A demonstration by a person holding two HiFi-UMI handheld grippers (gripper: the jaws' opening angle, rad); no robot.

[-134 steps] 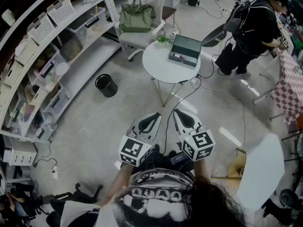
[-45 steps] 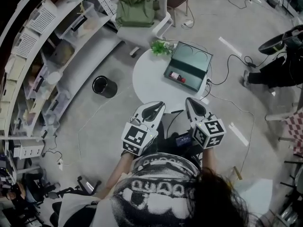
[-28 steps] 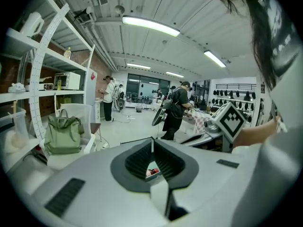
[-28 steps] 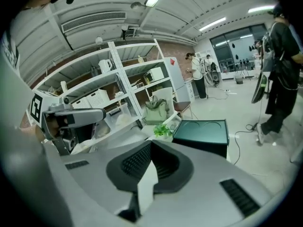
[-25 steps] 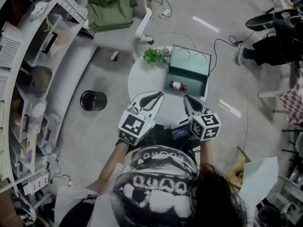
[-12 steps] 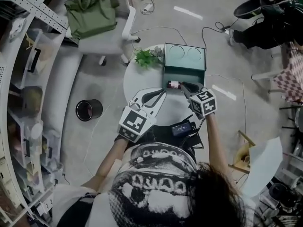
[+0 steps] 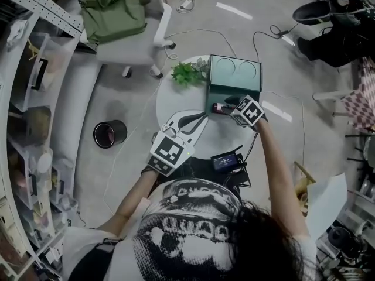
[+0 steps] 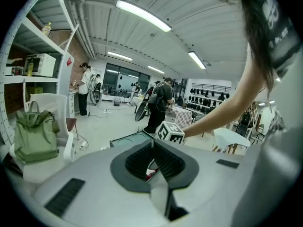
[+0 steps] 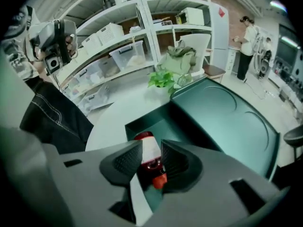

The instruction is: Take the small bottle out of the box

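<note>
A dark green box (image 7: 233, 79) stands open on the round white table (image 7: 176, 98), lid tipped back. The small bottle (image 7: 218, 106), red with a white label, lies on the box's floor. My right gripper (image 7: 227, 103) reaches into the box. In the right gripper view its jaws are opening around the bottle (image 9: 147, 151). The bottle lies lengthwise between the pads, which do not visibly press on it. My left gripper (image 7: 201, 117) hovers over the table's near edge, short of the box. Its jaws (image 8: 151, 144) meet at the tip and hold nothing.
A small green plant (image 7: 187, 74) sits on the table left of the box. A black bin (image 7: 109, 133) stands on the floor to the left. A chair with a green bag (image 7: 114, 7) is beyond it. Shelving lines the left side. A person (image 7: 337, 31) stands at top right.
My right arm has stretched forward, so the gripper went from the box's near edge to over the bottle inside. The left gripper has barely moved.
</note>
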